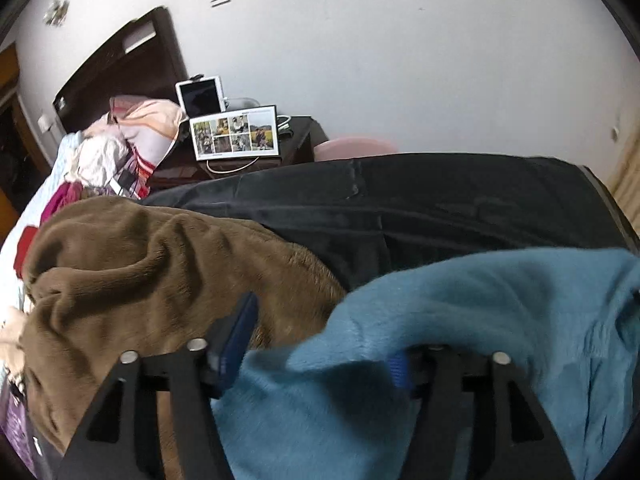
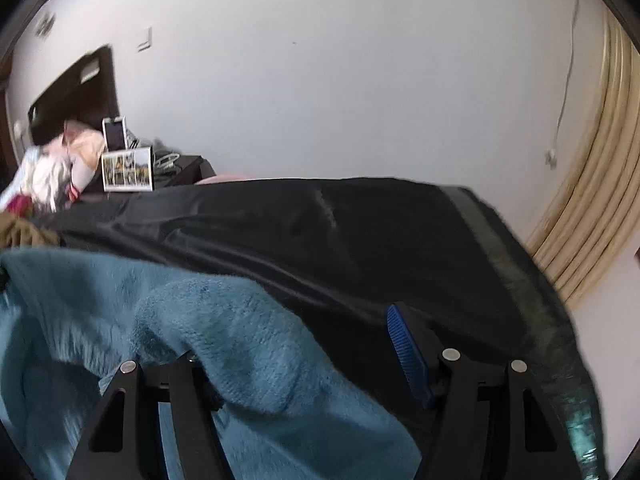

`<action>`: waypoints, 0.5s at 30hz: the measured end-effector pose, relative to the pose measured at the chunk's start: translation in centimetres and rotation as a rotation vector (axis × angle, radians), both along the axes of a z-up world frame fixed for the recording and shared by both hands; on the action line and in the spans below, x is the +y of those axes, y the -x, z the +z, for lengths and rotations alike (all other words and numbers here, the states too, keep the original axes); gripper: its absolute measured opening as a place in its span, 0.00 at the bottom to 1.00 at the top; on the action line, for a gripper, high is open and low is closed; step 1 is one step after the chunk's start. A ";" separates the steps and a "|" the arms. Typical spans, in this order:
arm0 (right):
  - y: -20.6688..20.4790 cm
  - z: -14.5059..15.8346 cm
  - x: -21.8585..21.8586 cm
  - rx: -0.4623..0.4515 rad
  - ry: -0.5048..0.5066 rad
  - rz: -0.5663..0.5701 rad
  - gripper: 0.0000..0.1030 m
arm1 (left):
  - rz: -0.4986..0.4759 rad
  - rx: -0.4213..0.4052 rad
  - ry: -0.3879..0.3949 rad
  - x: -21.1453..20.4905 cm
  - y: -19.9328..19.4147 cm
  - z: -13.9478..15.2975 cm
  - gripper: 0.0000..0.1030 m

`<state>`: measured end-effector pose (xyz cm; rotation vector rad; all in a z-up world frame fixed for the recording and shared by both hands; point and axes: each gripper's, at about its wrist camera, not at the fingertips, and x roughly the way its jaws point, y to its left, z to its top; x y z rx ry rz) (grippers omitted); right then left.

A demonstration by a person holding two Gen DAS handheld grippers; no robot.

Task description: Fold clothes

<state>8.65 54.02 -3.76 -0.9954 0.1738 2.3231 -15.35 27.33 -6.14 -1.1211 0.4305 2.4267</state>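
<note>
- Right, left wrist view, lower left: brown fleece garment (image 1: 132,264) lies crumpled on the black sheet (image 1: 460,208), touching the teal one. Soft, floppy, judged light; no stiff edge to lever.
- Left gripper (image 1: 320,352): jaws wide apart. The left pad shows bare against the brown fleece; teal fleece garment (image 1: 460,320) drapes over the right finger and spills into the gap. Not clamped, as far as shows.
- Right wrist view, lower left to centre: teal fleece garment (image 2: 224,344) bunched over the left finger of the right gripper (image 2: 304,356). Jaws wide apart; right pad is bare over the black sheet (image 2: 360,240). No pinch visible.
- Handling, my judgement: plush pile, grippy, sags under its own weight. Take it at a hem or corner, two layers at most; a mid-panel grab would just bunch it.
- Room: bare sheet upper centre and right in both views. Sheet edge drops off at right.
- Clutter upper left: clothes pile (image 1: 116,148), photo board (image 1: 234,132). Keep away.
</note>
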 end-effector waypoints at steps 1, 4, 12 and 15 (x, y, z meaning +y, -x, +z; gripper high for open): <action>-0.4 0.1 -0.5 -0.008 -0.008 0.011 0.66 | -0.015 0.016 0.015 -0.5 -0.6 0.1 0.70; -1.3 1.0 -1.8 -0.027 -0.023 0.048 0.66 | -0.060 0.065 0.062 -2.2 -2.5 0.2 0.75; -3.4 2.0 -8.3 -0.026 -0.034 0.194 0.69 | 0.018 0.135 0.066 -8.0 -2.4 1.8 0.75; -3.4 1.5 -10.7 -0.035 -0.008 0.250 0.69 | 0.054 0.120 0.079 -8.7 -1.0 0.8 0.75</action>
